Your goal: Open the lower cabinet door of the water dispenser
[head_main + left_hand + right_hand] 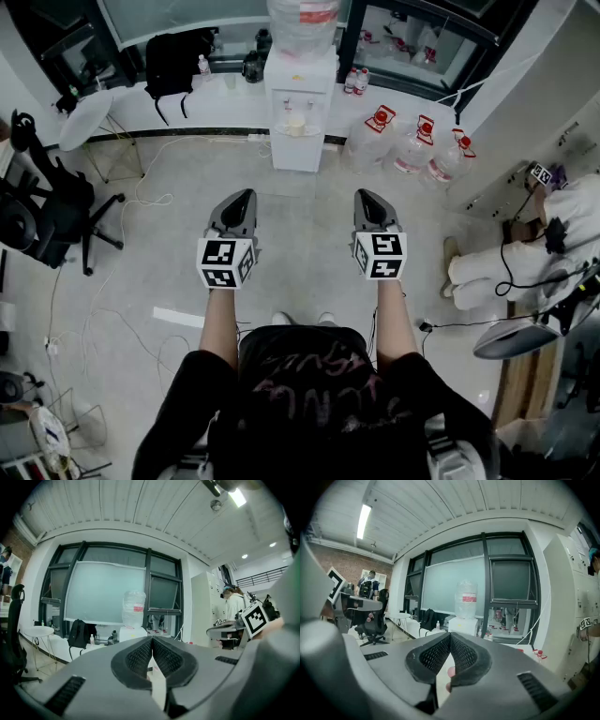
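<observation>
The white water dispenser point(300, 103) stands against the far window ledge with a big bottle on top. Its lower cabinet door point(298, 150) is closed. My left gripper point(239, 199) and right gripper point(367, 199) are held side by side over the floor, well short of the dispenser and pointing towards it. Both are shut with nothing between their jaws. In the left gripper view the tips of the left gripper point(152, 638) meet in front of the distant dispenser point(132, 632). The right gripper point(450, 634) likewise has the dispenser point(464, 625) straight ahead of it.
Several full water bottles point(412, 145) lie on the floor right of the dispenser. A black office chair point(47, 216) and a round white table point(84, 117) stand at the left, and a black backpack point(178, 61) is on the ledge. Cables point(141, 202) trail over the floor. A person in white point(525, 262) crouches at the right.
</observation>
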`<state>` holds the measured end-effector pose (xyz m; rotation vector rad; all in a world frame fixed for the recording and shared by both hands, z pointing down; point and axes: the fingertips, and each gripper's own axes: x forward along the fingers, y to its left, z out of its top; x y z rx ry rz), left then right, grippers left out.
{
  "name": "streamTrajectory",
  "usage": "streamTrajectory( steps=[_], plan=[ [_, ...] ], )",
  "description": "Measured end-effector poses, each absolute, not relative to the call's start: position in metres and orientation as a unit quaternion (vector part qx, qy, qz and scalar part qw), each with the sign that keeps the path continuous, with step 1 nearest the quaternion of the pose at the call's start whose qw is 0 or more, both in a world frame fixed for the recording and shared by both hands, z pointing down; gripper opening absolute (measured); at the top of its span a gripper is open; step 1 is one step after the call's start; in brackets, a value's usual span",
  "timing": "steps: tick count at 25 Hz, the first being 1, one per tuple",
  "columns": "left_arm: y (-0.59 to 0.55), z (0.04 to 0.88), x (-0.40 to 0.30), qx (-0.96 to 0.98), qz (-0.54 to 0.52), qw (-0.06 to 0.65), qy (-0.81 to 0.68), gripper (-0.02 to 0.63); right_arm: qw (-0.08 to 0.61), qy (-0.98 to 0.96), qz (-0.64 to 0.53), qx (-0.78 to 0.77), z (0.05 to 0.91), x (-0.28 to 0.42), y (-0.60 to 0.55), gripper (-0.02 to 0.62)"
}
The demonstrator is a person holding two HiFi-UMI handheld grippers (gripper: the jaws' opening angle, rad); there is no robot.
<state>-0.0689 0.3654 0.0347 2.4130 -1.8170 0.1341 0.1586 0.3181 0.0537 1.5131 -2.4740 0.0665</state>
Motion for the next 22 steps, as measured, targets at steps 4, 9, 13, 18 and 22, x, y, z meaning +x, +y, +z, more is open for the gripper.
streamTrajectory(
  steps=[4, 9, 13, 18, 22],
  plan=[
    [0.3669, 0.0324, -0.0738, 0.795, 0.045, 0.059, -0.601, 0.017, 0.119, -0.845, 0.026, 0.520, 0.0530, 0.1568, 0.3189, 0.012],
    [0.3668, 0.0300, -0.0755, 0.794, 0.044, 0.057, -0.603, 0.017, 0.120, -0.845, 0.025, 0.521, 0.0525, 0.1591, 0.3184, 0.012],
    [0.3667, 0.0318, -0.0747, 0.796, 0.045, 0.058, -0.601, 0.017, 0.120, -0.844, 0.025, 0.522, 0.0526, 0.1592, 0.3195, 0.012],
    [0.3686, 0.0380, -0.0753, 0.798, 0.051, 0.060, -0.598, 0.017, 0.112, -0.843, 0.022, 0.525, 0.0513, 0.1580, 0.3221, 0.012],
    [0.3693, 0.0386, -0.0786, 0.798, 0.050, 0.061, -0.597, 0.017, 0.116, -0.841, 0.022, 0.527, 0.0525, 0.1567, 0.3237, 0.012]
  ],
)
